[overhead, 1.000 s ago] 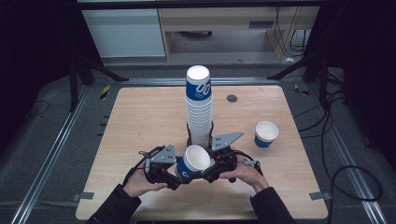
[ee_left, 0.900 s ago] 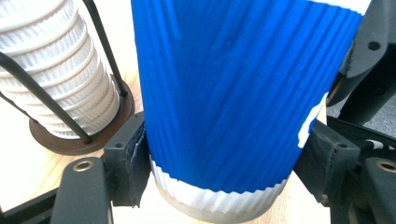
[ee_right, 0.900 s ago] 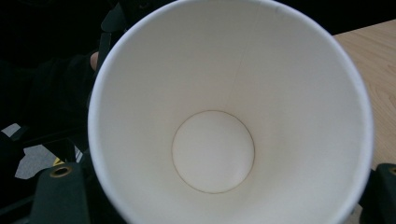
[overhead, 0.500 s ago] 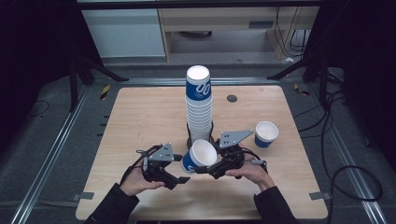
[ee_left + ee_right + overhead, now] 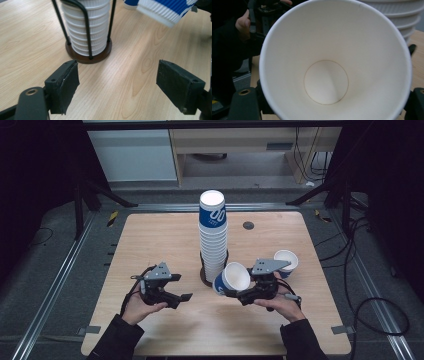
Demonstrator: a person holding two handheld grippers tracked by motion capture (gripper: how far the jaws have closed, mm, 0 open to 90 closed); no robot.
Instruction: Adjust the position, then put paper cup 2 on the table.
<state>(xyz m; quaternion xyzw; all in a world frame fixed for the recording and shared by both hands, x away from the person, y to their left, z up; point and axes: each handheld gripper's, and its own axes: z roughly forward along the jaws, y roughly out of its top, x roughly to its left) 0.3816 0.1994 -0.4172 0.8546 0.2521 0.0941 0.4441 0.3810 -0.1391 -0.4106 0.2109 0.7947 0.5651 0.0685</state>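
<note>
A tall stack of white and blue paper cups (image 5: pixel 213 235) stands in a black wire holder (image 5: pixel 206 279) at mid-table. Right of its base, my right gripper (image 5: pixel 234 291) is shut on a single blue and white cup (image 5: pixel 231 278), lifted and tilted so its mouth faces up. In the right gripper view the cup's white inside (image 5: pixel 334 65) sits between the jaws, rim toward the lens. My left gripper (image 5: pixel 182 299) is open and empty, left of the holder. The left gripper view shows its pads wide apart over bare wood, the stack (image 5: pixel 87 27) ahead and the held cup (image 5: pixel 165 11) at top right.
Another blue and white cup (image 5: pixel 286 261) stands upright on the table behind my right gripper. A small dark disc (image 5: pixel 248 225) is set in the wooden tabletop (image 5: pixel 150 245) at the back right. Metal rails and cables run along both sides of the table.
The two grippers, which were together at the cup in front of the stack, have drawn apart. The right one carried the cup to the right; the left one moved left, empty.
</note>
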